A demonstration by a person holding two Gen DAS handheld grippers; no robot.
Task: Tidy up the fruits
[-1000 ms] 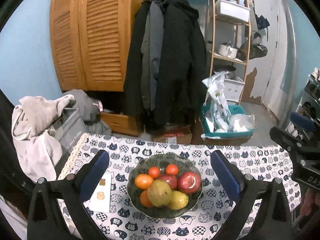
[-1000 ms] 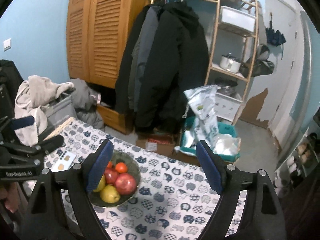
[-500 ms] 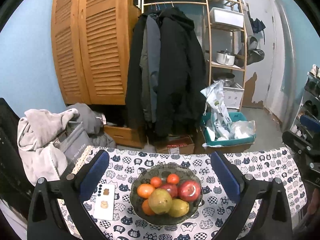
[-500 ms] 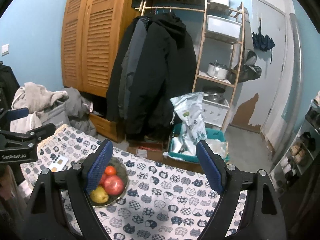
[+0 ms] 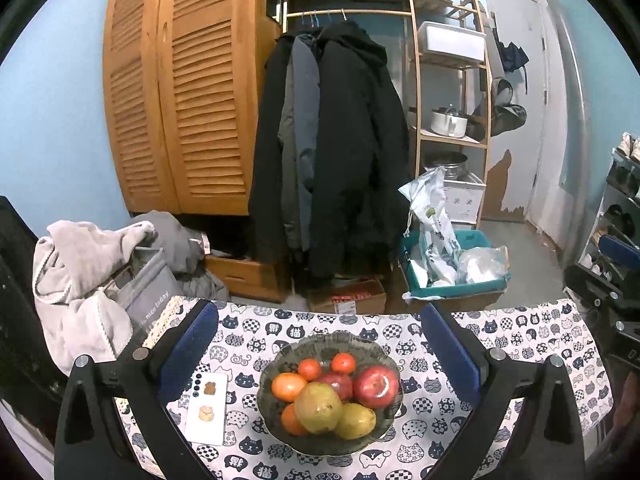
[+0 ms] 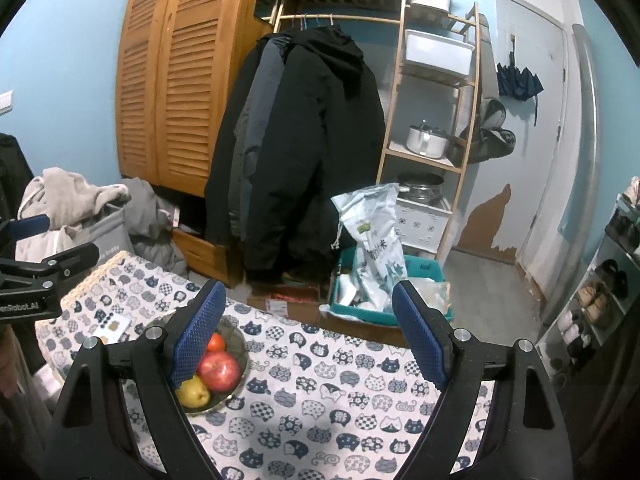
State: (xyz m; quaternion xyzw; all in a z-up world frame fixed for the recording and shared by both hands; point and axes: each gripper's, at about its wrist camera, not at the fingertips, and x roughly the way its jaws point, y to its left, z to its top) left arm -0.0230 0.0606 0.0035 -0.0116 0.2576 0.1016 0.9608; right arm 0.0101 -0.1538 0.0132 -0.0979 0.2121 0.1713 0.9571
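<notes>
Both grippers are hovering over the cat-print tablecloth [image 5: 520, 332], empty. The left gripper [image 5: 320, 344] is standing with its blue pads spread wide, the glass bowl [image 5: 384, 412] of fruit lying on the cloth between them, untouched. A red apple [image 5: 375, 380], pears and small oranges are sitting piled in it, a phone [image 5: 207, 408] lying just beside. The right gripper [image 6: 308, 332] is also gaping wide over bare cloth, the bowl off to its left. Beyond, dark coats [image 6: 296, 148] are hanging by a louvred wardrobe [image 6: 176, 80].
</notes>
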